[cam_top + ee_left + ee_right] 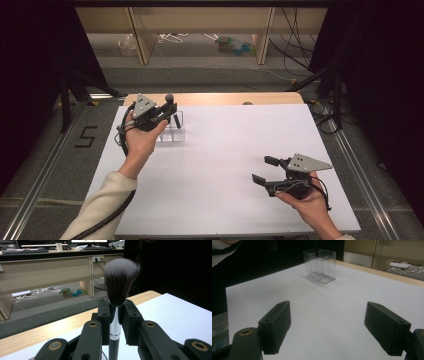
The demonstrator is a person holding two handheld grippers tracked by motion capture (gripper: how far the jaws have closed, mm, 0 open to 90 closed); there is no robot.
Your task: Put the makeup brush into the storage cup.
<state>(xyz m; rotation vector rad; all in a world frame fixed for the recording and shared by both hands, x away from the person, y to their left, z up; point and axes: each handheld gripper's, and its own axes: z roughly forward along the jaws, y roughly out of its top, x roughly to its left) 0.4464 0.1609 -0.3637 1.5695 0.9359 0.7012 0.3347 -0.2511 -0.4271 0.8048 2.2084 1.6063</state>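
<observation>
Brush (119, 290) clamped tight, folks: the left gripper (116, 312) has its jaws pinching the silver and black handle just below the bristle head, and the brush stands upright between them, with the dark, white-tipped bristles fanning out above the pads. From the high view, the left gripper (159, 116) sits at the far left of the white counter (230, 165), right over the clear box (172, 131), and the brush's head (169, 97) pokes up above it. The lower end of the handle reaches down at the box; whether it is inside a compartment or just at the rim, I cannot tell. Over on the other side, the right gripper (264, 169) hovers low near the counter's right front, well apart from the box, jaws spread wide with nothing between them. Its own camera looks across bare counter to the clear box (320, 266) at the far side, divided into compartments, with a dark stem at its top edge.
</observation>
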